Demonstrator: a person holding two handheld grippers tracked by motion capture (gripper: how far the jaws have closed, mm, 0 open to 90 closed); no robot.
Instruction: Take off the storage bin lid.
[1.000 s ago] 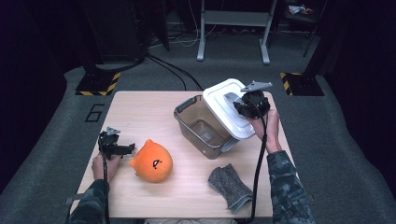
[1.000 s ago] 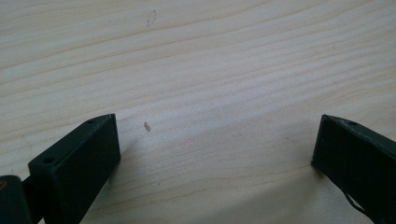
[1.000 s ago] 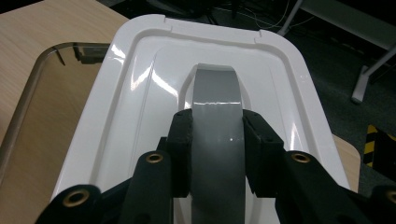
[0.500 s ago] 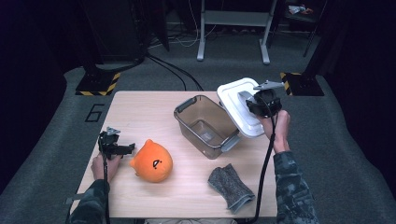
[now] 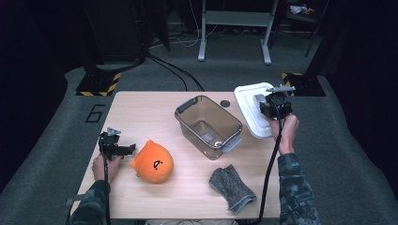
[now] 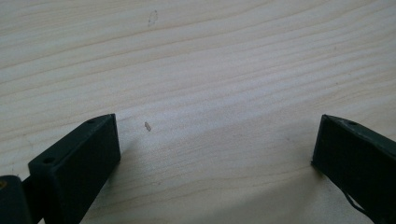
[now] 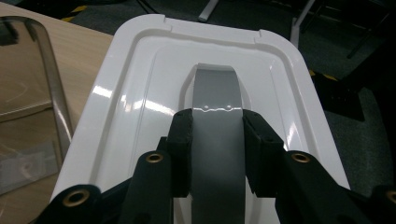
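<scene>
The right gripper point(image 5: 273, 104) clamps the white lid point(image 7: 140, 98) by its grey handle point(image 7: 217, 116), over the table's right edge beside the clear bin point(image 5: 209, 125). The left gripper point(image 6: 215, 154) rests released. A tilt could slip the lid floorward

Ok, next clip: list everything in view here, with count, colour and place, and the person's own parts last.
lid: 1, white with a grey handle, table's far right edge, beside the bin, held by its handle
bin: 1, clear brownish with grey latches, table centre, open
plush toy: 1, orange, front left of the table
glove: 1, grey knit, front right of the table
table: 1, light wood
right gripper: 1, black, fingers shut on the lid's handle
left gripper: 1, black, fingers open, low over bare wood left of the plush toy
</scene>
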